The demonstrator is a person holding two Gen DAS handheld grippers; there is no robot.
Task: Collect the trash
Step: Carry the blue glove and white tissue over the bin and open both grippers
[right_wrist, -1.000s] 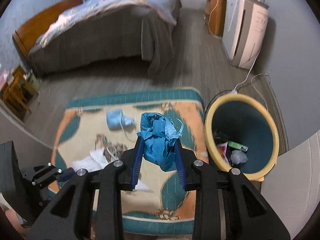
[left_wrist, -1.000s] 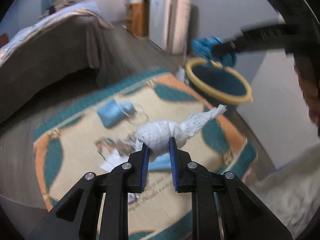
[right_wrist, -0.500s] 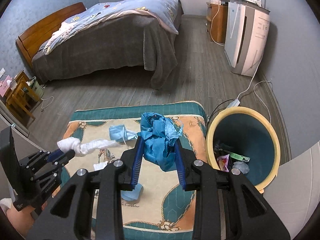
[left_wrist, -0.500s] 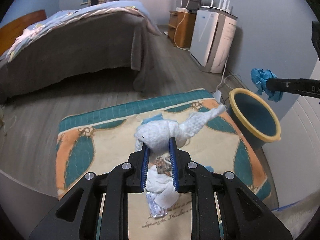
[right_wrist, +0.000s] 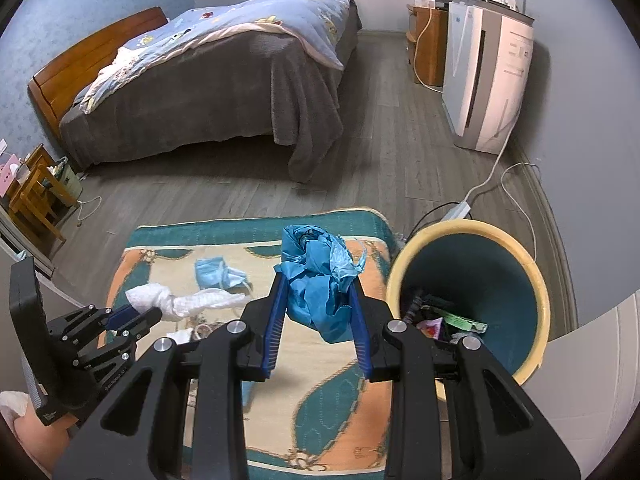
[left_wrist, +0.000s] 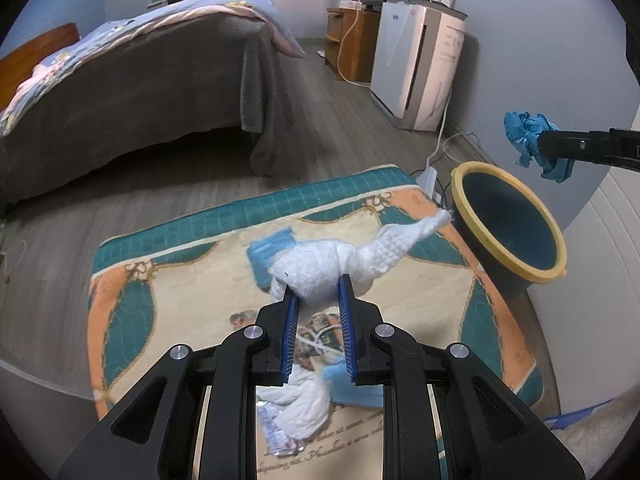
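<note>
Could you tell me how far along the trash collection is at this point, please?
Done: the yellow-rimmed bin already holds wrappers. In hand: the left claw grips a white paper wad, the right claw a crumpled blue wad, both above the rug, neither over the bin yet. Left: a blue face mask, white tissue and a small packet lie on the rug.

Dim, even indoor light; sharp centres, heavy fisheye bending and dark corners.

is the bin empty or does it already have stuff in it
Not empty. The right wrist view looks into the bin and shows trash at the bottom, including a green wrapper; it is far from full.
</note>
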